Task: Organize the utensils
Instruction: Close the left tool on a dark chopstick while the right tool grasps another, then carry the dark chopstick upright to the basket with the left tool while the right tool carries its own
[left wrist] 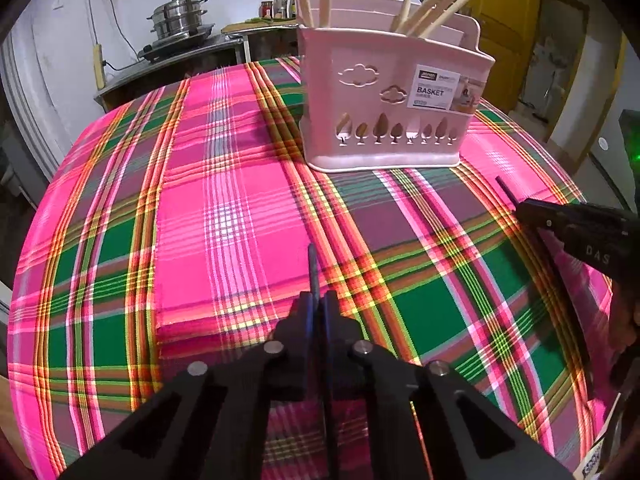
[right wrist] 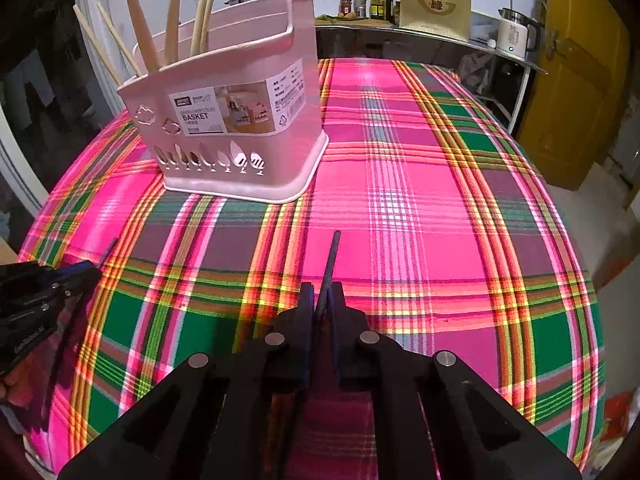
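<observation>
- Covering the whole table: a loud pink, green and orange plaid tablecloth point(left wrist: 224, 216), lying flat and pretty smooth.
- Sitting on that cloth toward the far side: a pale pink plastic utensil basket point(left wrist: 384, 104) with cloud and leaf cut-outs and a printed "BASKET" label, standing upright.
- Sticking up out of the basket: a bunch of light wooden utensils point(left wrist: 444, 4), handles leaning in different directions.
- Hanging out in the background: a stacked steel steamer pot point(left wrist: 180, 18) on a counter, a few bottles and jars point(right wrist: 370, 0), a tan cardboard box with a gold logo point(right wrist: 436, 2), a white electric kettle point(right wrist: 516, 34) and a yellow door point(right wrist: 580, 80).
- Coming in low over the near part of the cloth: the black left gripper point(left wrist: 316, 304), jaws closed tight on a thin dark blue stick point(left wrist: 313, 276), probably a chopstick, poking forward past the fingertips toward the basket.
- Doing the same thing on the other side: the black right gripper point(right wrist: 322, 300), clamped shut on a second thin dark stick point(right wrist: 331, 264), tip angling up and slightly right.
- Both dark sticks sitting well short of the basket, over the cloth in front of it, not in it yet.
- Peeking in at the left edge of the right wrist view: a bit of a hand point(right wrist: 14, 388) wrapped around the left gripper.
</observation>
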Available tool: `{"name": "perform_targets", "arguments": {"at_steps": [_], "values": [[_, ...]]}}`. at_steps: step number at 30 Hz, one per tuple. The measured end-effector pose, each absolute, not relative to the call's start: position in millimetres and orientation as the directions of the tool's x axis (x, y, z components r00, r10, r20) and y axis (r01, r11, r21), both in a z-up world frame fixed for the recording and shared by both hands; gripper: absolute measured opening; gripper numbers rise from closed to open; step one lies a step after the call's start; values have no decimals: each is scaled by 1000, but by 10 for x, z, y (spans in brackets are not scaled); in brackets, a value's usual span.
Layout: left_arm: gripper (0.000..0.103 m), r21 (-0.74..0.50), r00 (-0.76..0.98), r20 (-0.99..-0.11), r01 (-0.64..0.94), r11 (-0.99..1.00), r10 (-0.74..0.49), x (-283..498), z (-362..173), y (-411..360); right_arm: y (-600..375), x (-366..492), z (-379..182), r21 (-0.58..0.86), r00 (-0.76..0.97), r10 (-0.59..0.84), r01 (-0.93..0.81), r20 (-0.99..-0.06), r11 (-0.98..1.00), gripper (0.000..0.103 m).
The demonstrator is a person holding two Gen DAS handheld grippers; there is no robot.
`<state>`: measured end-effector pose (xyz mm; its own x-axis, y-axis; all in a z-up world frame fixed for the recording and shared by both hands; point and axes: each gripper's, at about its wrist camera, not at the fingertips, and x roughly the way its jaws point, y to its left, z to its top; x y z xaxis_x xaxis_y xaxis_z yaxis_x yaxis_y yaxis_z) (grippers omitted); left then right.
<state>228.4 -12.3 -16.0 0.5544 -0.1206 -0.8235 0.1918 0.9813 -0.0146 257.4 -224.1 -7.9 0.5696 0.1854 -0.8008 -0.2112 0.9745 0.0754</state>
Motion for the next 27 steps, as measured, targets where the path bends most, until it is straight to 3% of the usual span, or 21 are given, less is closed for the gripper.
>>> {"name": "perform_targets", "arguments": {"at_steps": [9,27], "values": [[5,-53,592,-791,186,981,-155,2255,121,-54,-2221,2483,185,128,611,256,-245,-750,961,6],[5,-89,753,-620,213,973,-221,1891,1195,43,-2247,2062,1150,149,758,340,-311,-557,939,5]]}}
